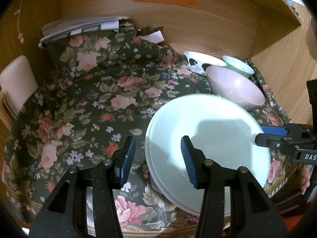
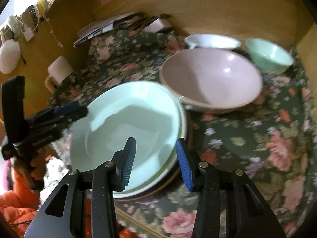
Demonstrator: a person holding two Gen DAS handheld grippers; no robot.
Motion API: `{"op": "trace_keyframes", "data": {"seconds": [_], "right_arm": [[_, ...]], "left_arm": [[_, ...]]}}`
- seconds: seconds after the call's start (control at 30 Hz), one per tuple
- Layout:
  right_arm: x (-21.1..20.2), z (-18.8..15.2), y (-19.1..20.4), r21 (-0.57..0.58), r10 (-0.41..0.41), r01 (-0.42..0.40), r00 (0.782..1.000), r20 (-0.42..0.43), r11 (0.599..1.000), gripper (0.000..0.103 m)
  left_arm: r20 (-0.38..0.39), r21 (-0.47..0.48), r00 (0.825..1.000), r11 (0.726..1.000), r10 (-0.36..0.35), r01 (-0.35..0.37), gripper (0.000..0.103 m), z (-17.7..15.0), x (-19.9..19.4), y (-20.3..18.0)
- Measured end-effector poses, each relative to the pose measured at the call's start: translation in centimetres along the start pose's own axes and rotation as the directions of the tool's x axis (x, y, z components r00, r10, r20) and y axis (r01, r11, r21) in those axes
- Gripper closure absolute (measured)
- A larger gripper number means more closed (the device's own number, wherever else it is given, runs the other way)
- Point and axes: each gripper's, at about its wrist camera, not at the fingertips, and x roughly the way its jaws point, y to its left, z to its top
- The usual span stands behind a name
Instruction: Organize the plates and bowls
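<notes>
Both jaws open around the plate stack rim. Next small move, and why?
Probably close the right gripper on the near rim of the mint plate: its open jaws already straddle that edge. The left gripper is open too, and the pink bowl sits just behind the stack.

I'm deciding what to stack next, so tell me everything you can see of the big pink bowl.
The pink bowl is the largest bowl here, wide and deep, glossy like glazed ceramic, pale pink inside with a cream outer wall. It looks empty and stands upright on the floral cloth, behind the stack of pale green plates. Its near rim looks very close to the stack; whether they touch is unclear. A white bowl and a small green bowl stand behind it. Neither gripper touches it.
</notes>
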Motion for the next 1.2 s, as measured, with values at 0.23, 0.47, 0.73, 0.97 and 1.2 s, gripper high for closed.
{"op": "trace_keyframes", "data": {"seconds": [0.23, 0.47, 0.73, 0.97, 1.2], "right_arm": [[-2.5, 1.3, -1.2, 0.019, -0.056, 0.054, 0.994, 0.093, 0.998, 0.064], [-3.1, 3.2, -3.6, 0.073, -0.131, 0.121, 0.979, 0.159, 0.99, 0.062], [-3.1, 4.5, -6.3, 0.127, -0.214, 0.193, 0.961, 0.177, 0.973, 0.043], [-1.8, 5.6, -8.6, 0.158, -0.251, 0.227, 0.956, 0.152, 0.961, 0.039], [0.3, 6.3, -10.4, 0.189, -0.242, 0.218, 0.963, 0.115, 0.958, 0.039]], "left_arm": [[0.023, 0.011, 0.999, 1.0, -0.027, 0.027, 0.05, 2.2, -0.4, -0.5], [0.075, 0.075, 0.996, 0.997, -0.037, 0.032, 0.029, 4.8, -0.4, -2.5], [0.055, 0.117, 0.995, 0.991, -0.078, 0.071, 0.021, 8.0, 1.9, -4.7], [-0.013, 0.146, 0.996, 0.985, -0.093, 0.094, 0.02, 9.8, 5.3, -6.3], [-0.082, 0.178, 0.991, 0.977, -0.103, 0.117, 0.02, 11.2, 8.6, -7.4]]}}
